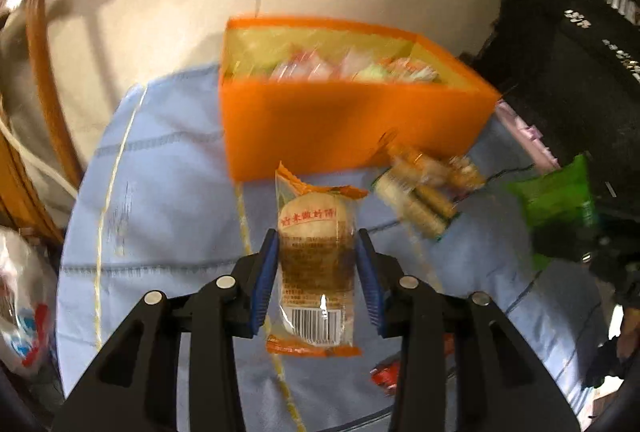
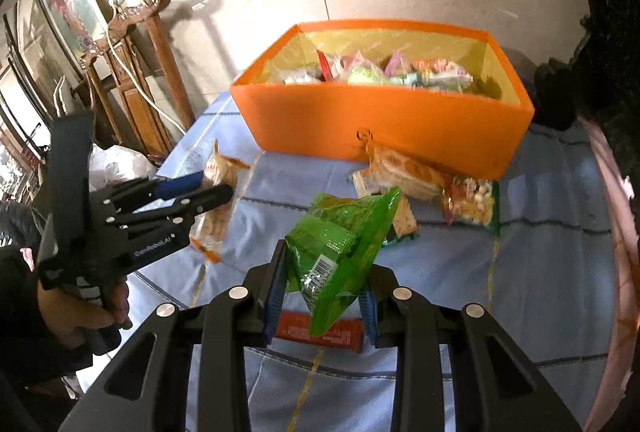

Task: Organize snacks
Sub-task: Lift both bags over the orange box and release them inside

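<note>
Clearly, two risks are carried toward the open orange cardboard box (image 2: pixel 384 136), which is already well filled with wrapped snacks and stands at the far side of the pale blue quilted tablecloth (image 1: pixel 168 232). The crinkled green foil snack bag (image 2: pixel 340 252) is pinched only near its lower corner, so it could be lost from the grip if swung quickly, since most of the bag hangs free above the fingers. The clear orange-trimmed packet holding a round biscuit (image 1: pixel 316 264) could be crushed if squeezed harder, and its slick film might be let slide downward.

The left gripper (image 1: pixel 318 264) is closed partway, with its blue pads (image 1: pixel 266 280) pressed against both long sides of the biscuit packet, which is held upright above the cloth, short of the box. The right gripper (image 2: pixel 324 296) is likewise narrowed onto the green bag, held clear of the table.

Several wrapped cracker packets (image 2: pixel 404 172) are left lying just in front of the box, and a red-orange bar wrapper (image 2: pixel 320 332) is seen beneath the right gripper.
</note>
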A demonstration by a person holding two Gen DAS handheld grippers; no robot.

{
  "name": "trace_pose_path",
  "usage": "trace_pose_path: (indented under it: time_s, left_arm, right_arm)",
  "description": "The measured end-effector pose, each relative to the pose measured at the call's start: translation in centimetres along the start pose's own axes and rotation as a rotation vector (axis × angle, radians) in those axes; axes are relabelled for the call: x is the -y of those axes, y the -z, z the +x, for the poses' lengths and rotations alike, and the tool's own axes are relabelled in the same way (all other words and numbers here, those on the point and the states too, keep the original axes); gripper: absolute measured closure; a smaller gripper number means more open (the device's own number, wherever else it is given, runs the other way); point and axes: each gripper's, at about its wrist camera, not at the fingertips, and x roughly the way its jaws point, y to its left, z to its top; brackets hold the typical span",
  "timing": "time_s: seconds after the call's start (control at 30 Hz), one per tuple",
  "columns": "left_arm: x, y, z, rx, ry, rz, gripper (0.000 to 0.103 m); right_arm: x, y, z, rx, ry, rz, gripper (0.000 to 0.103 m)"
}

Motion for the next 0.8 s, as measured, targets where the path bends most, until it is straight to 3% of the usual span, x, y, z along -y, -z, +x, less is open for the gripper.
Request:
trace_pose_path:
  time_s: [0.37, 0.5, 0.53, 0.57, 0.6, 0.63, 0.7, 0.8]
  left_arm:
    - [2.8, -14.9, -4.1, 0.201, -0.031, 0.073, 0.065]
    - [3.2, -18.9, -2.0, 0.203, -0.078, 0.083, 0.065]
    - [3.2, -19.9, -1.0, 0.195, -0.098, 0.078, 0.065]
    - [3.2, -20.6, 0.2, 0.181, -0.118, 0.072, 0.050]
    - [3.0, -21.2, 1.4, 0.163, -0.141, 0.062, 0.035]
    - [2.7, -21.5, 2.7, 0.151, -0.160, 0.043, 0.014]
    - [2.5, -21.7, 3.9, 0.137, -0.190, 0.033, 0.013]
    - [2.4, -20.8, 3.9, 0.133, -0.160, 0.032, 0.013]
  right_arm:
    - [1.2, -14.4, -7.7, 0.246, 0.051, -0.078, 0.071]
    - [3.1, -19.1, -6.7, 0.229, 0.052, -0.063, 0.067]
    - [3.6, -20.1, -5.9, 0.214, 0.039, -0.060, 0.059]
    - [4.1, -21.0, -5.1, 0.193, 0.034, -0.056, 0.041]
    - [4.9, -21.9, -3.9, 0.173, 0.064, -0.051, 0.033]
    - [5.4, -22.3, -3.1, 0.165, 0.097, -0.050, 0.029]
    - [6.6, -22.5, -1.5, 0.129, 0.131, -0.037, 0.029]
    - [7.7, -21.3, -1.2, 0.123, 0.125, -0.023, 0.029]
